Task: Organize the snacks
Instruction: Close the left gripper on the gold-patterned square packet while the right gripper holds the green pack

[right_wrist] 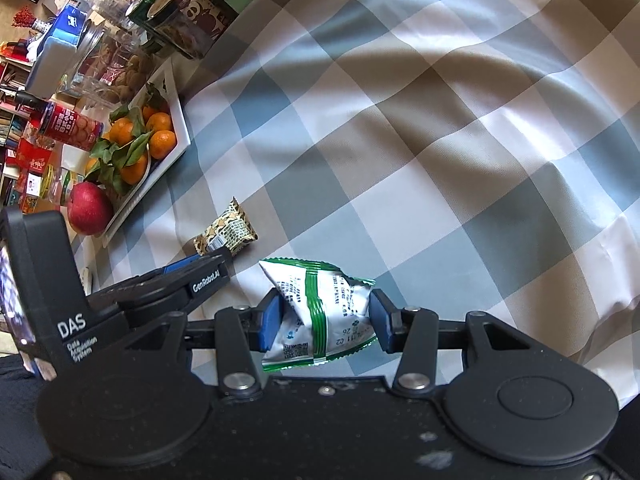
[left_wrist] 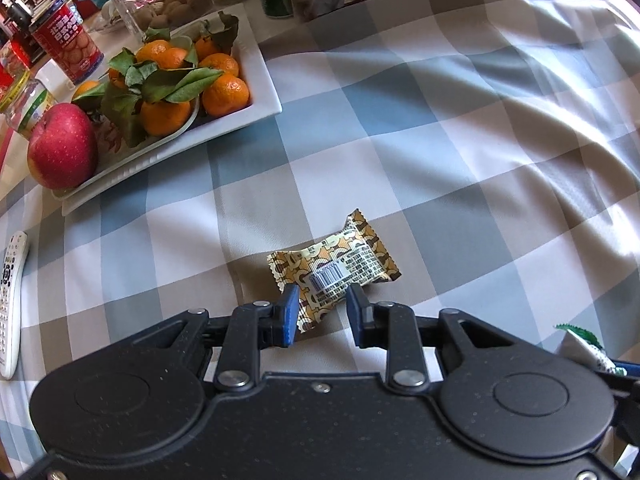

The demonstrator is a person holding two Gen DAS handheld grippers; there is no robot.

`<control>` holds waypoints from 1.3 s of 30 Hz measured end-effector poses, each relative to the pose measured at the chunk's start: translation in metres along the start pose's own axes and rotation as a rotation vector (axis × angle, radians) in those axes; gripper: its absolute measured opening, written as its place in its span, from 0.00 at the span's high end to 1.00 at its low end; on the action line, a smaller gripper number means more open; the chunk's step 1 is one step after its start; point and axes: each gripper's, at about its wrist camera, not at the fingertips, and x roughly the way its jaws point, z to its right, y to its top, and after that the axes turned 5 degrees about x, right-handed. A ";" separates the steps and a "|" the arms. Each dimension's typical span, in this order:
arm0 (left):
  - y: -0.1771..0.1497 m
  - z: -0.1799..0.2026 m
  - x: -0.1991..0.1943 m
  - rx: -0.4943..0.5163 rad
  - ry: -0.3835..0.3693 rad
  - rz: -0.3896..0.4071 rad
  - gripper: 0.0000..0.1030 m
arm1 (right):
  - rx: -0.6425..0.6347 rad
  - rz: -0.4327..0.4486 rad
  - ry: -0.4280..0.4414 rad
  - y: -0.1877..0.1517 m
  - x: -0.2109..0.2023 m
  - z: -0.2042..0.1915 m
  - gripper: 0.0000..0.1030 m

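Note:
A brown-and-cream patterned snack packet [left_wrist: 340, 264] lies on the checked tablecloth [left_wrist: 440, 140]. Its near end sits between the blue fingers of my left gripper [left_wrist: 324, 312], which stands open around it; the left pad is at the wrapper's edge and a gap shows beside the right pad. The right wrist view shows the same packet [right_wrist: 226, 232] flat on the cloth, with the left gripper [right_wrist: 200, 264] just beside it. My right gripper [right_wrist: 324, 322] is shut on a white-and-green snack packet [right_wrist: 320, 312], squeezed and held above the cloth. A corner of that packet [left_wrist: 584, 344] shows at the left view's right edge.
A white rectangular tray [left_wrist: 264, 76] at the back left holds leafy mandarins [left_wrist: 224, 92] and a red apple [left_wrist: 62, 146]. Behind it stand a red can [left_wrist: 66, 40], jars and glassware. A white remote [left_wrist: 10, 300] lies at the left edge. Wrinkled cloth spreads to the right.

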 end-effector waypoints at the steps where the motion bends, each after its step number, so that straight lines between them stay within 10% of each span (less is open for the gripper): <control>1: 0.001 0.001 0.001 0.008 0.002 -0.003 0.59 | 0.000 0.000 0.000 0.000 0.000 0.000 0.53; 17: 0.011 0.002 0.017 0.002 0.019 -0.029 0.55 | 0.012 0.003 0.001 0.000 -0.001 0.001 0.53; 22: 0.012 -0.004 0.015 -0.037 -0.019 -0.048 0.76 | 0.008 0.001 0.000 0.000 -0.001 0.000 0.53; 32: -0.005 -0.025 0.008 -0.199 -0.071 -0.143 0.78 | 0.003 -0.005 0.002 0.000 0.000 0.000 0.53; 39: 0.004 -0.021 -0.017 -0.126 -0.012 -0.006 0.69 | 0.001 -0.012 0.005 0.001 0.001 -0.001 0.53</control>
